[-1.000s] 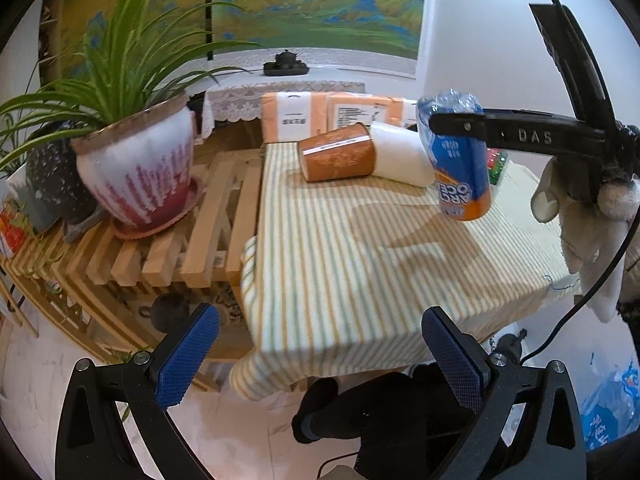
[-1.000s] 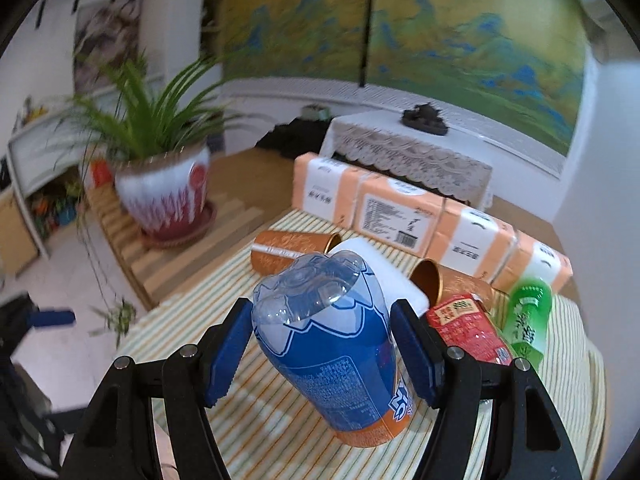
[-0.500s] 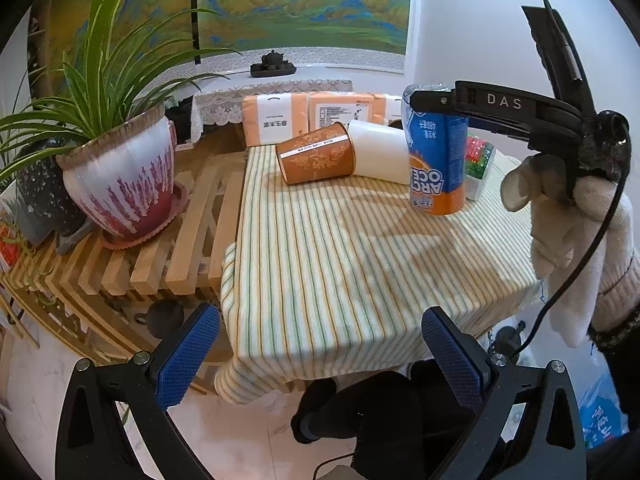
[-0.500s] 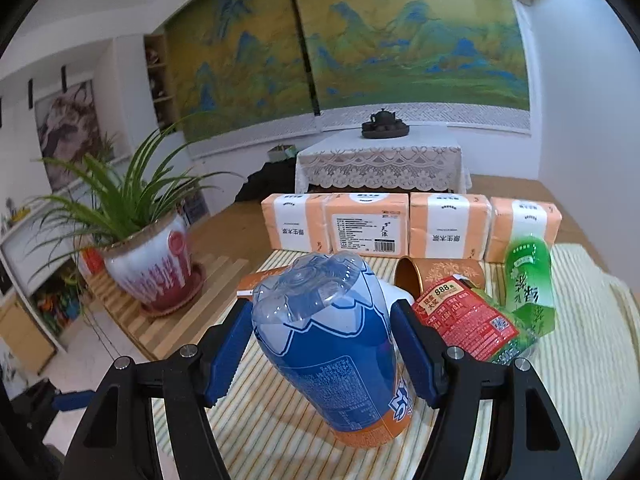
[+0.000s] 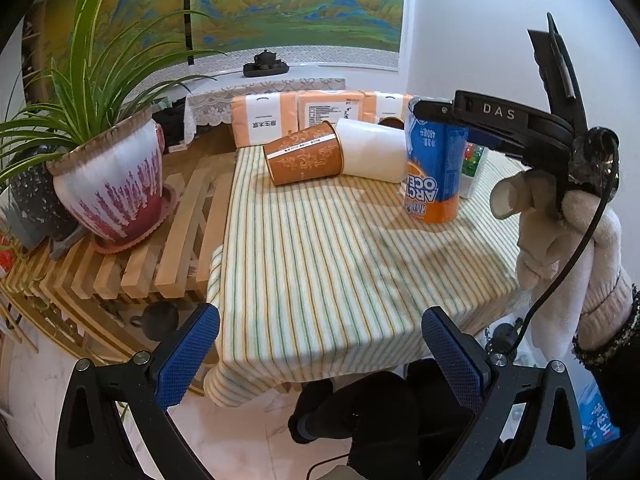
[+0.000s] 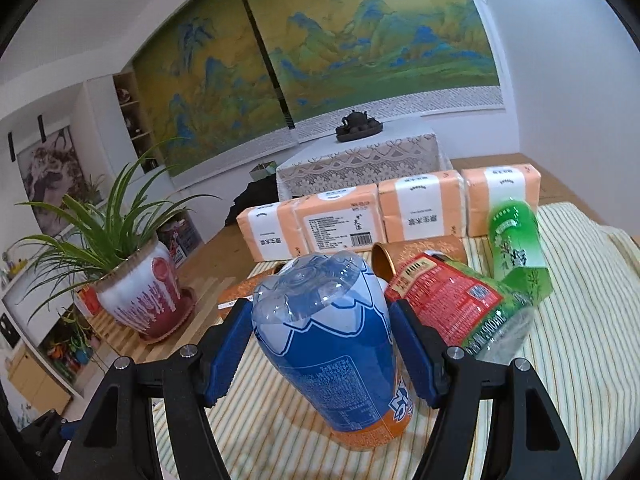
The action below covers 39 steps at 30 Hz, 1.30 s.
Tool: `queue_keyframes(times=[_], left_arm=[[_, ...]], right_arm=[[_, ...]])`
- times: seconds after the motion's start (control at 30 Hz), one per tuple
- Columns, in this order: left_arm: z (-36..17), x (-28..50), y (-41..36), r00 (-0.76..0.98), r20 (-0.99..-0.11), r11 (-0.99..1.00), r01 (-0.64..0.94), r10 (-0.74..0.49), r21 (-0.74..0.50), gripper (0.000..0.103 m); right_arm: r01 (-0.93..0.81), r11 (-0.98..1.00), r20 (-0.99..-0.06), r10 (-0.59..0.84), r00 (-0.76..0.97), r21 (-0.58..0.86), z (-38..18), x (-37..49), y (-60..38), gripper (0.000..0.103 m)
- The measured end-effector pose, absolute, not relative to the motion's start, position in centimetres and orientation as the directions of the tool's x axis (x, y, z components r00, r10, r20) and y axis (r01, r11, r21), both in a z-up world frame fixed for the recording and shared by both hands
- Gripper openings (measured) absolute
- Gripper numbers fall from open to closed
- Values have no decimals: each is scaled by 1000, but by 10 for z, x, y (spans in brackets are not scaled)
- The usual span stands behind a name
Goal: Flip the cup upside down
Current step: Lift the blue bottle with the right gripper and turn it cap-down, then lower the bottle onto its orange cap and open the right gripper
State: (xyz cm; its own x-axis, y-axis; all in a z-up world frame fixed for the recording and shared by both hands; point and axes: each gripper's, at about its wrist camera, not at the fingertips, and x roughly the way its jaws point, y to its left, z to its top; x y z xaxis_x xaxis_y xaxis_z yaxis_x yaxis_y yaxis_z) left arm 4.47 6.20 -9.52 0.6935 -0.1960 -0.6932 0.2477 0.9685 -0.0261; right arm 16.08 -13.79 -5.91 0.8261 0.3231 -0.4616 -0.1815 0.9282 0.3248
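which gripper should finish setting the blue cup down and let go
Right. The right gripper is shut on the blue cup, inverted with its rim at the striped tablecloth. The left gripper hangs open off the table's near edge, holding nothing.

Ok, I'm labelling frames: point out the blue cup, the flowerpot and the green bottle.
blue cup (image 6: 336, 344): right wrist view, middle of its blue label.
flowerpot (image 5: 112, 184): left wrist view, its white and red side.
green bottle (image 6: 516, 244): right wrist view, its green label.
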Motion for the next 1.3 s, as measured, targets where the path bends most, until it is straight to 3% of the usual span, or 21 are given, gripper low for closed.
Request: queue_keyframes(times=[0.63,1.13,1.3], left_arm=[[-86,43,51,718,-665,967,254,-205,-24,102],[-77,45,46,739,-639,971,230,-214,-60,102],[-75,44,44,741,-636,971,233,-215,-57,102]], right_arm=[[-172,919,-473,336,815,356,-64,142,-153,67],[-182,940,-501,311,808,290,-63,132,-148,68],[-193,944,-497,307,811,268,-60,128,-146,81]])
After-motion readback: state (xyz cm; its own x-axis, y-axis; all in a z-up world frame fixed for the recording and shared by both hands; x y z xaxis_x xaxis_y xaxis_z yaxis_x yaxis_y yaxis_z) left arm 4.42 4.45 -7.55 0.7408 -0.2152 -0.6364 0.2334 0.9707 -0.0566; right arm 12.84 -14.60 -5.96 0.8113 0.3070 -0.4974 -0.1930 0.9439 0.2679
